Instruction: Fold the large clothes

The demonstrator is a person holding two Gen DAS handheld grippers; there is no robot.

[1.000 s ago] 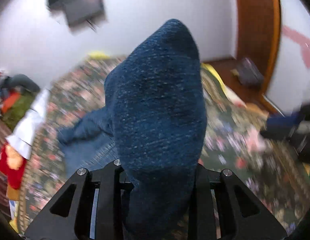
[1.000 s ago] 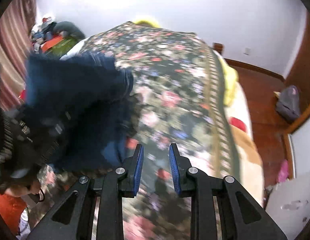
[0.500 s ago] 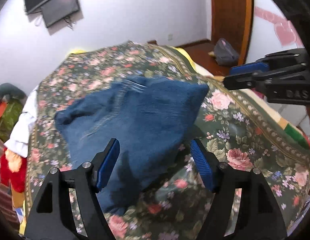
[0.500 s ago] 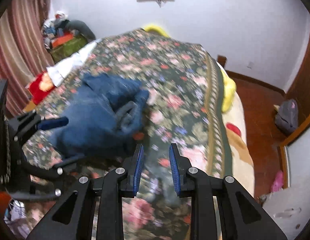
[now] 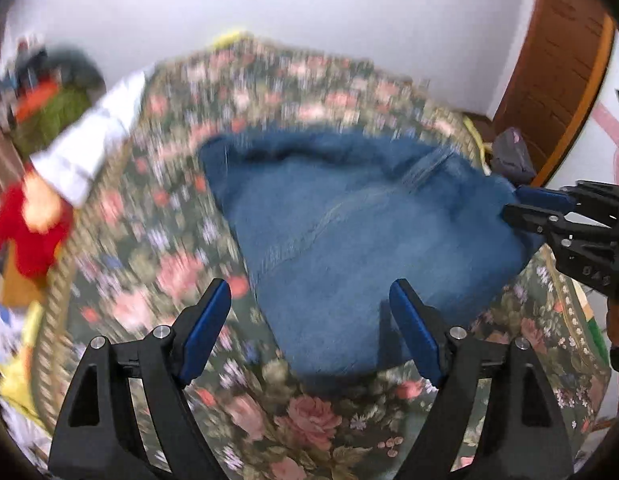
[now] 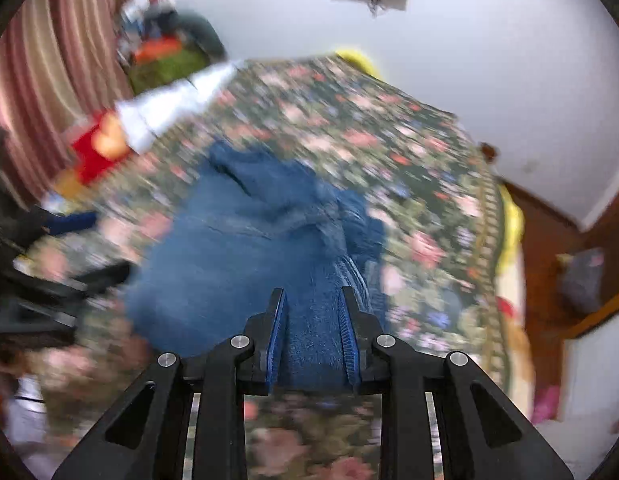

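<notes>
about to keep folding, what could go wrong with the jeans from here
The right gripper pinches only one edge of the bunched jeans, so pulling may drag the heap instead of spreading it. The left gripper is open, holding nothing, so the near hem can slide on the bedspread.
</notes>
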